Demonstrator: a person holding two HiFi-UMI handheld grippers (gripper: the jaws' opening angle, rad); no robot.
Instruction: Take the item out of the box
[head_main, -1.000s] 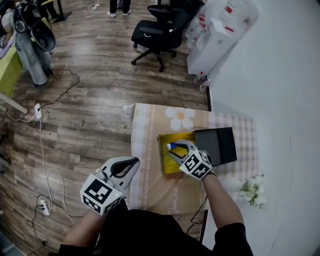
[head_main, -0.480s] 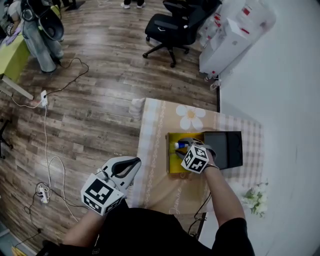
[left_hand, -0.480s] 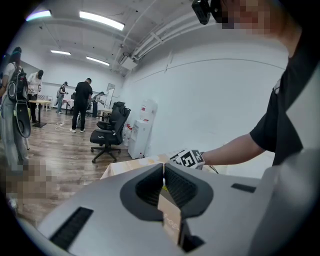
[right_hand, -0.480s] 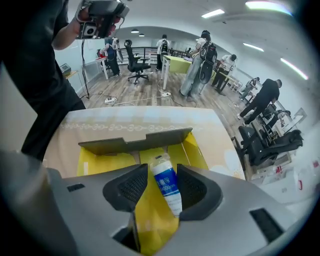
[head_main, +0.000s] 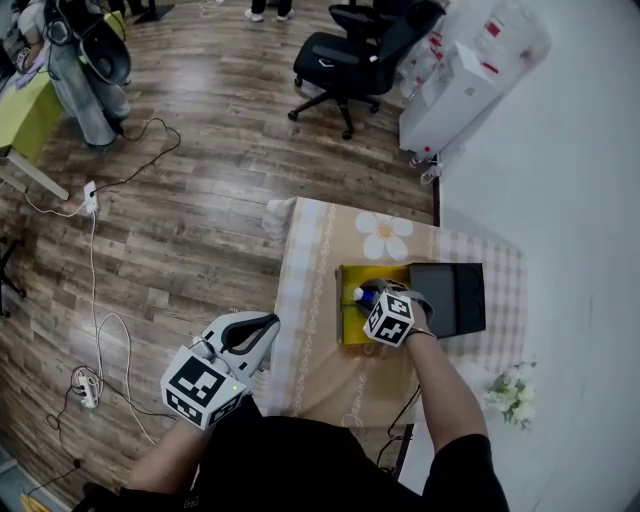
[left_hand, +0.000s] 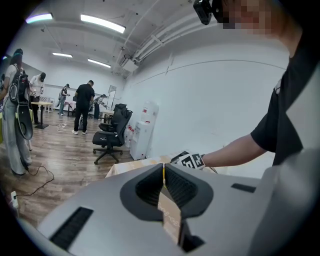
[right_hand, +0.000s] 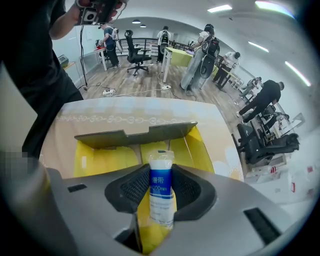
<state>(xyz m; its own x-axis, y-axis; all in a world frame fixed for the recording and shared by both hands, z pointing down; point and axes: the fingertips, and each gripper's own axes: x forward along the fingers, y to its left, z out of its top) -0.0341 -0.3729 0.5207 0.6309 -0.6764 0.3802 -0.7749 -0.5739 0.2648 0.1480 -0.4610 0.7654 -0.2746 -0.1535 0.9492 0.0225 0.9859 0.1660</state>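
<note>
Far to your left the wood floor (head_main: 190, 200) carries a white power strip (head_main: 88, 197) with a cable trailing from it toward your feet, and the edge of a green table (head_main: 22, 118) shows at the frame's border. Your left gripper (head_main: 262, 327) hangs over that floor, off the table's left side, with its jaws brought together. A thin tan strip shows in the seam between them, and you cannot tell whether it is part of the pads. Beyond it a black office chair (head_main: 345, 55) stands on the boards, with a white water dispenser (head_main: 455, 85) against the wall behind it. The table in front of you wears a beige tablecloth (head_main: 315, 270) printed with a white flower (head_main: 385, 237). On it the yellow box (head_main: 350, 328) lies open, its dark lid (head_main: 452, 298) folded back toward the right. Your right gripper (head_main: 375, 298) is over the box, and its jaws are closing on the white and blue roll (right_hand: 161, 185), which stands upright between the pads and touches both. To the right are a small bunch of white flowers (head_main: 508, 397) and the bare white wall (head_main: 570, 200).
</note>
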